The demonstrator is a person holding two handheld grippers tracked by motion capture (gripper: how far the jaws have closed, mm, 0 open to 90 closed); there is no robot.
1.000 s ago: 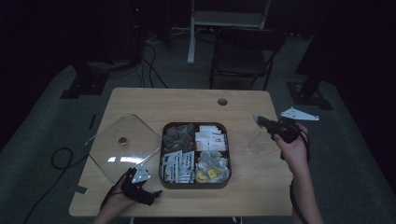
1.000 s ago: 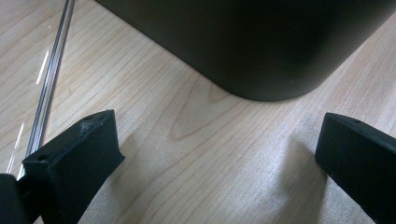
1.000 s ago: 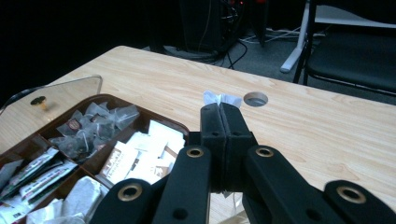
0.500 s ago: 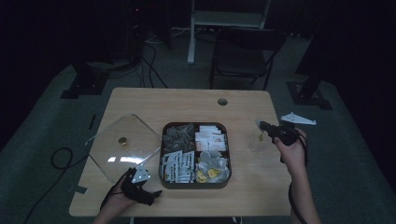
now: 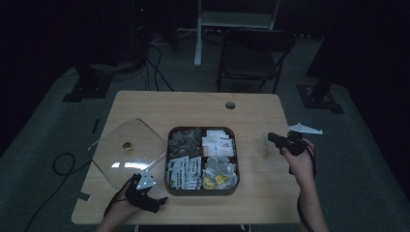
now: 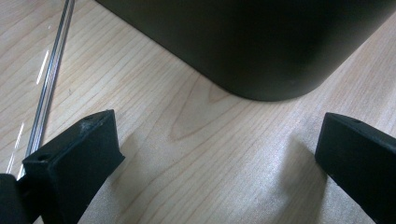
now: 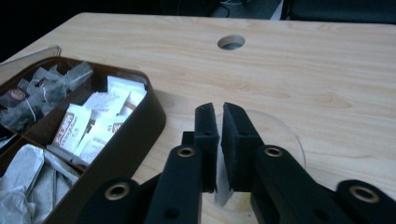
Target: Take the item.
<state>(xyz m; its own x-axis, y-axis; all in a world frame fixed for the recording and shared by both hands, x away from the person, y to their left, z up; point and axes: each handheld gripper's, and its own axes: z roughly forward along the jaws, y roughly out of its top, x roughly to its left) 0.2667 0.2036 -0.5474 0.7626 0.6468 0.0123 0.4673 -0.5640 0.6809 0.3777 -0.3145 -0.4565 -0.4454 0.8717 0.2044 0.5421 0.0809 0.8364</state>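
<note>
On my far left the clear lid (image 5: pixel 128 150) lies flat on the table (image 5: pixel 193 104), its small gold knob (image 5: pixel 127 145) facing up. My left gripper (image 5: pixel 155 200) rests at the near edge, just below the lid's near corner. In the left gripper view its jaws stand wide apart with bare wood between them, and it (image 6: pixel 215 154) grips nothing. The dark tray's rounded corner (image 6: pixel 261 70) sits just ahead of it and the lid's edge (image 6: pixel 51 79) runs along its left.

The tray (image 5: pixel 167 159) sits mid-table with four compartments: dark sachets (image 5: pixel 185 140) far left, white packets (image 5: pixel 218 143) far right, printed packets (image 5: pixel 183 169) near left, and pale tea bags (image 5: pixel 220 173) near right.

Right of the tray, apart from it, the clear cup (image 5: pixel 262 147) stands upright on the wood. My right gripper (image 5: pixel 270 138) points at it from the right. In the right gripper view its jaws (image 7: pixel 219 121) have just been opening and now stand a narrow slit apart, set at the cup's (image 7: pixel 285 135) near rim. I cannot tell whether the pads touch the wall. Beyond it is the table's round hole (image 7: pixel 231 42).
</note>
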